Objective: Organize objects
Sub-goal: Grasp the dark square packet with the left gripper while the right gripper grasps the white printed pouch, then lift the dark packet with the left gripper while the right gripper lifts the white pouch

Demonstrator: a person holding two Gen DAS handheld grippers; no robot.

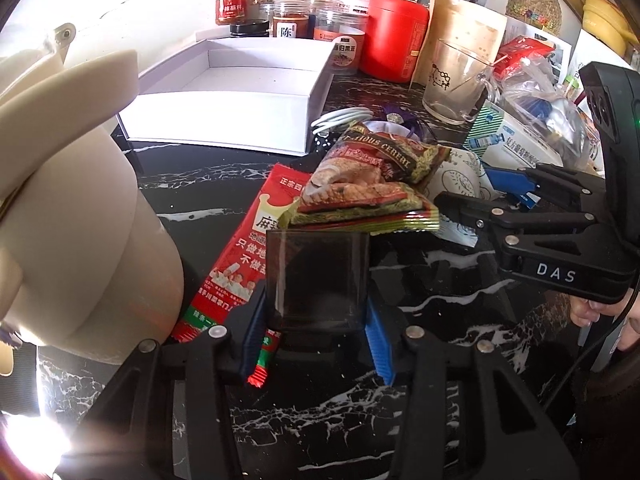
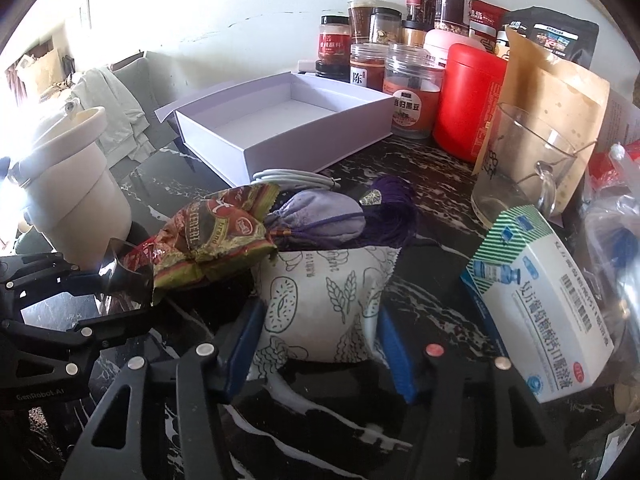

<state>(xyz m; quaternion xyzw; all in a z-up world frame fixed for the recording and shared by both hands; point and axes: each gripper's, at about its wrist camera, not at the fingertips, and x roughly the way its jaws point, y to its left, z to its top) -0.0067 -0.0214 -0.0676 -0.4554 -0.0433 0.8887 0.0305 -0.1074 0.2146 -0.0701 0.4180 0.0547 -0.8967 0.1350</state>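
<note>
Black marble worktop (image 1: 420,360) under us, white veins all over it, jars and tins lined along the back edge by the wall. We've got our left claw (image 1: 316,332) clamped on a dark smoky see-through square container (image 1: 318,280), blue pads (image 1: 378,340) pressing both its sides, and it stands upright between them. Perched on its rim is a crinkled cereal sachet (image 1: 368,188), its long axis slanting away towards the back right. Beneath that lies a long red seasoning packet (image 1: 244,264), flat on the marble, its length running from near our left pad diagonally towards the sachet.

Over on the other side, our right claw (image 2: 320,340) straddles a white pouch with leaf drawings (image 2: 320,312); both blue pads (image 2: 394,354) sit against its flanks, and we can't quite tell whether they squeeze it. The pouch stands on end, top edge pointing at the wall. Just behind it lies a purple drawstring bag (image 2: 320,216), lengthwise across our view, with a coiled white cable (image 2: 292,178) beyond. An open white box (image 2: 288,128) waits farther back, one long side angled towards the jars. Beside the right pad leans a white and blue medicine carton (image 2: 548,312), and a glass mug (image 2: 516,168) stands behind it. A cream tumbler (image 1: 80,216) sits at the left.
</note>
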